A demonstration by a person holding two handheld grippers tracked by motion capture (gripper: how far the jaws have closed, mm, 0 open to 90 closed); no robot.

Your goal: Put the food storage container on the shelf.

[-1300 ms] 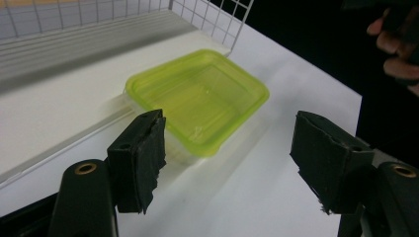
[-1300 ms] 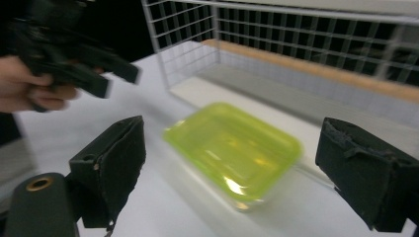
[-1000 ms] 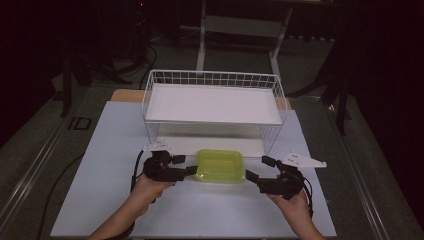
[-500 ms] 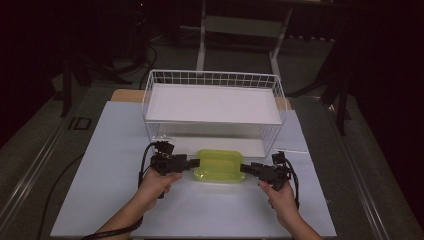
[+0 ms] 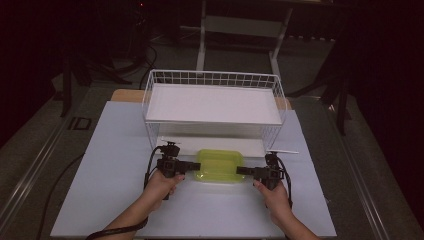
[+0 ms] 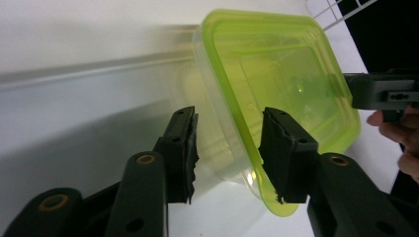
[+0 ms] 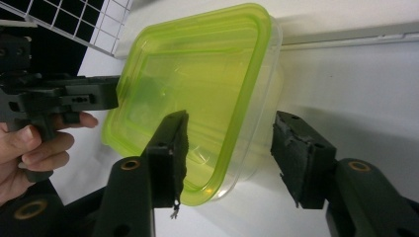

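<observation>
The clear plastic food container (image 5: 219,165) with its lime-green lid (image 6: 276,84) sits on the white table (image 5: 100,190), just in front of the white wire basket (image 5: 212,102), between the two grippers. It looks empty and light; the walls are thin and likely to flex, and the smooth plastic could slip under a shallow pinch. The stiffest place to take hold is probably the lid rim at each short end — one pad above the lid, one below the lip or against the wall.

On the left, the left gripper (image 6: 228,148) points level toward the container's left end, held low near the table by the person's left hand (image 5: 161,184). Its jaws have just been closing and stand at a medium gap: the lid's edge and wall lie between them, one pad close against the lid, the other apart from the wall.

On the right, the right gripper (image 7: 229,158) mirrors it from the opposite end, level and low in the right hand (image 5: 272,192). Its jaws have just been closing too — the rim and corner sit between them, but neither pad looks pressed home yet.
</observation>
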